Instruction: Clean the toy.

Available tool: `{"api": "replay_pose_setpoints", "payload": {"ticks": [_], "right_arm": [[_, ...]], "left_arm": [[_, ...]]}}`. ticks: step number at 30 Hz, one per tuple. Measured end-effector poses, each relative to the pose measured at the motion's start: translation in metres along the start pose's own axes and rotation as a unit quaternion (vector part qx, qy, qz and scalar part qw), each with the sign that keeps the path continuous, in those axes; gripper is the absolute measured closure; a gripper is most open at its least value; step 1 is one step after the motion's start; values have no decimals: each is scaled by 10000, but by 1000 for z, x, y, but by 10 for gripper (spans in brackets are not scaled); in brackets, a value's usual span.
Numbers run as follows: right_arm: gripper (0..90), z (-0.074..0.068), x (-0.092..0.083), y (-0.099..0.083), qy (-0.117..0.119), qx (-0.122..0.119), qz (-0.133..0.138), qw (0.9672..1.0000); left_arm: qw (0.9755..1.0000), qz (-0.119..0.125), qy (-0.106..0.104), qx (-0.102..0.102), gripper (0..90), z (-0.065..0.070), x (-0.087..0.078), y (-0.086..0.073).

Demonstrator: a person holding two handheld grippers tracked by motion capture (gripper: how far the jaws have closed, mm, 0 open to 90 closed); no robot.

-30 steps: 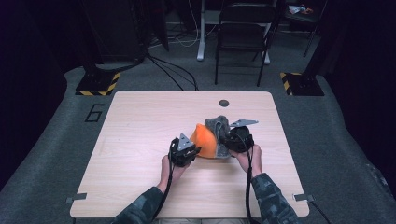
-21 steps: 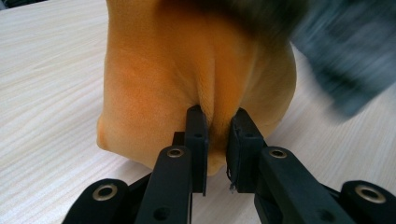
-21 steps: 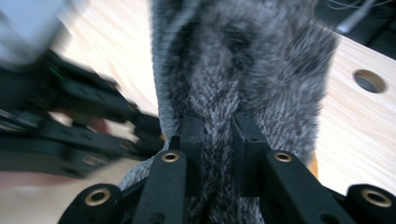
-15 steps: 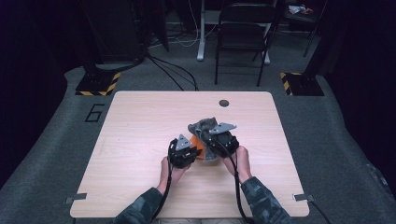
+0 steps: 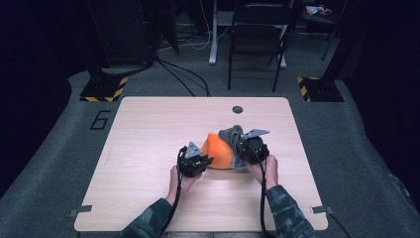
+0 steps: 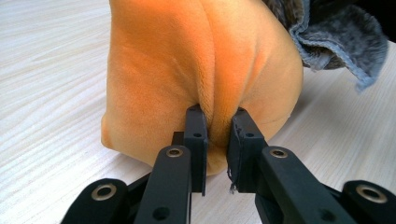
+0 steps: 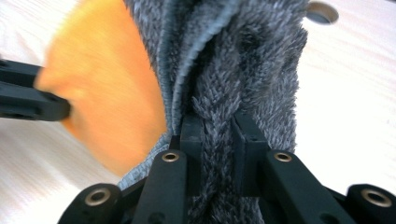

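An orange plush cloth (image 5: 219, 150) lies bunched on the wooden table (image 5: 148, 129), with a grey fuzzy cloth (image 5: 231, 134) against its right side. My left gripper (image 5: 203, 161) is shut on a fold of the orange cloth (image 6: 201, 70), pinched between its pads (image 6: 196, 128). My right gripper (image 5: 241, 151) is shut on a ridge of the grey cloth (image 7: 233, 70). In the right gripper view the orange cloth (image 7: 107, 98) shows at the left, with the other gripper's black jaws at its edge.
A small round hole (image 5: 237, 109) sits near the table's far edge. Beyond the table stand a folding chair (image 5: 257, 29) and stands with striped bases (image 5: 101, 89). Bare tabletop stretches to the left and front.
My right gripper swung left toward the centre with the grey cloth, then came back right and slightly down. The cloth bundle shifted with it. My left gripper kept its place on the orange cloth.
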State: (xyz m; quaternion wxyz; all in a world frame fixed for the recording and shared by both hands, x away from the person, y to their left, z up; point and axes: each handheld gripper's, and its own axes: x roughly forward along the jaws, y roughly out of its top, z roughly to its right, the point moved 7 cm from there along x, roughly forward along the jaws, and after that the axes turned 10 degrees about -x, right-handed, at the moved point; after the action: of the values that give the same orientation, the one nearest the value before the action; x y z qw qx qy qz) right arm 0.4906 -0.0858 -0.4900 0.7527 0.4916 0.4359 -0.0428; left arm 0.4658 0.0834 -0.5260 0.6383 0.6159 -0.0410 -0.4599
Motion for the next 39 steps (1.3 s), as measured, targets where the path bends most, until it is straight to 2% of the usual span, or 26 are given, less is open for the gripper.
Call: {"api": "replay_pose_setpoints", "payload": {"ticks": [10, 16, 17, 20, 22, 25, 28, 30, 31, 33, 35, 37, 39], "right_arm": [[767, 17, 16, -22, -18, 235, -331, 9992], [766, 21, 35, -43, -68, 266, -746, 9968], [766, 20, 38, -45, -19, 320, -795, 9963], [766, 21, 40, -47, -35, 251, -807, 9964], [767, 22, 37, -45, -44, 301, -835, 9960], [768, 31, 28, -41, -110, 381, -669, 9970], [768, 40, 12, -30, -69, 587, -301, 9978], [768, 41, 0, -20, 89, 726, -36, 9973], [768, 41, -6, -16, 121, 676, 109, 9976], [768, 36, -16, -5, 304, 737, 320, 9963], [767, 28, -22, 4, 423, 696, 474, 9956], [766, 17, -21, 9, 569, 574, 492, 9955], [766, 6, -13, 8, 622, 404, 349, 9966]], "left_arm": [[10000, -8, -3, 3, 794, -2, 0, 0], [10000, -17, -25, -38, 791, -3, 0, -1], [10000, -16, -26, -39, 790, -3, 0, -1], [10000, -2, -18, -49, 789, -3, 0, -1], [10000, -1, -20, -50, 788, -4, 0, -1], [10000, -23, -23, -29, 787, -5, -1, -1], [10000, -41, -30, -18, 785, -5, -1, -1], [10000, -17, -28, -24, 784, -5, 0, -1], [10000, -18, -33, -40, 783, -5, 0, -1], [10000, -17, -27, -25, 782, -6, 0, -1], [10000, -17, -20, -19, 780, -6, -1, -1], [10000, -10, -25, -27, 778, -6, -1, -1], [10000, -9, -31, -20, 771, -6, -1, -1]]}}
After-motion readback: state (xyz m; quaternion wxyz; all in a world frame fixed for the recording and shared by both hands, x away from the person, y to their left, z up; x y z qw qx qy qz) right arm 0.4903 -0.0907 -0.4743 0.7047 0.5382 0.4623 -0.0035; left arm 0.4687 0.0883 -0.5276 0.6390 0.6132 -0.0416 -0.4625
